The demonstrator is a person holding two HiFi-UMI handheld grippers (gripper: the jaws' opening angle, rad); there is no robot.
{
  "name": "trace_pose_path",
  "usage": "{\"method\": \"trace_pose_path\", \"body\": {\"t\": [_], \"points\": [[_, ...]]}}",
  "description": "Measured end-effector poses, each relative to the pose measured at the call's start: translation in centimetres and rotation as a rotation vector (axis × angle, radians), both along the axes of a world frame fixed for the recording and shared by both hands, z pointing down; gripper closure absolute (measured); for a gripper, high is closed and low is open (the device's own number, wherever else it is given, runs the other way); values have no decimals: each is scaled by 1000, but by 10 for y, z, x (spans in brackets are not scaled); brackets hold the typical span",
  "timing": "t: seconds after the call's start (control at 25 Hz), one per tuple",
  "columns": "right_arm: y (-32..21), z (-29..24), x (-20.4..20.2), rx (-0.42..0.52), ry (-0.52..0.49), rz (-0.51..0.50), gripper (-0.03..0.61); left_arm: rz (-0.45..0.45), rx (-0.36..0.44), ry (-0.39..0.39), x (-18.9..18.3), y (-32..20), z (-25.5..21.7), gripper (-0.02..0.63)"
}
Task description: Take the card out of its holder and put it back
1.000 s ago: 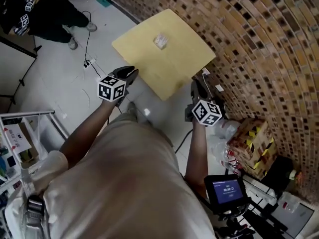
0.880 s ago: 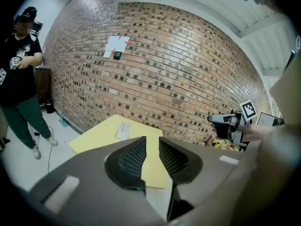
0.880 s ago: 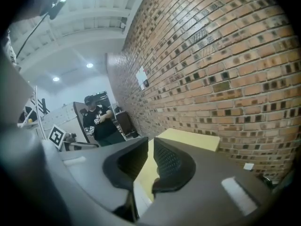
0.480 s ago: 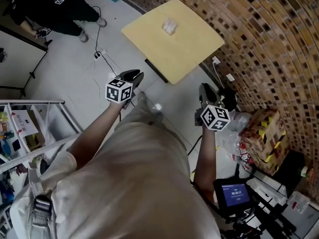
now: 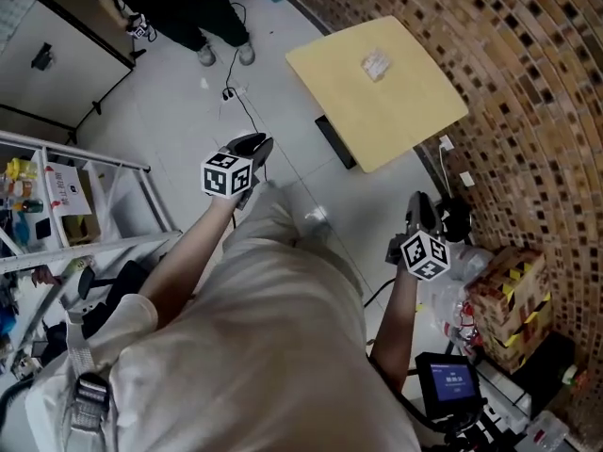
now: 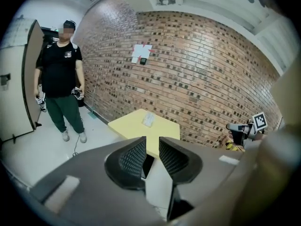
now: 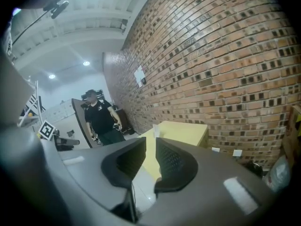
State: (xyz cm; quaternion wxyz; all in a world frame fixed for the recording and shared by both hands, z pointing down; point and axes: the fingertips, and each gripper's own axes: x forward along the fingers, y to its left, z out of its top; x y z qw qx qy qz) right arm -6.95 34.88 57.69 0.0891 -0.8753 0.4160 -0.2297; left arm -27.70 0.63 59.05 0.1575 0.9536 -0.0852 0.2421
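The counter has shifted right and farther off in the head view. The card holder lies on it, well apart from the 2 grippers. The left gripper and right gripper are empty, jaws narrowly apart, so no step seems to be under way.

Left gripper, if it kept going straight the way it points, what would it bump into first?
Probably the yellow table, framed between the open, empty jaws of the left gripper. Nothing stands in between, though depth is hard to judge.

A yellow table stands against a brick wall. Left of the table stands a person in black; farther along the wall from the table, a taped cardboard box and a small screen.
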Motion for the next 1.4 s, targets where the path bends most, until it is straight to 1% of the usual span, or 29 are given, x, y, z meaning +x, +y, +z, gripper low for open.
{"method": "trace_pose_path", "body": {"t": [0.12,0.24,0.32,0.44,0.6,0.84,1.0,1.12,1.24,1.4], "points": [[-16,0,-6,2,-5,-3,522,-29,11,-5,-17,-30,-2,511],[-36,4,-12,-9,-9,3,522,-39,8,-3,-23,-58,0,511],[-52,7,-15,-23,-7,6,522,-25,1,-2,-23,-74,1,511],[-77,8,-14,-35,-3,25,522,24,-2,-7,-17,-95,1,511],[-113,9,-13,-39,-6,53,522,87,19,3,-11,-126,-10,511],[-178,2,-26,-54,12,36,522,81,-8,35,-18,-177,-8,511],[-204,-7,-32,-45,28,9,523,84,-20,38,-17,-189,-1,511],[-217,-12,-27,-43,40,-4,523,90,-25,51,-8,-190,-1,511],[-220,-12,-20,-36,44,-1,523,102,-25,60,-1,-187,-1,511],[-214,-8,-17,-49,47,3,525,108,-41,65,0,-182,1,511]]}}
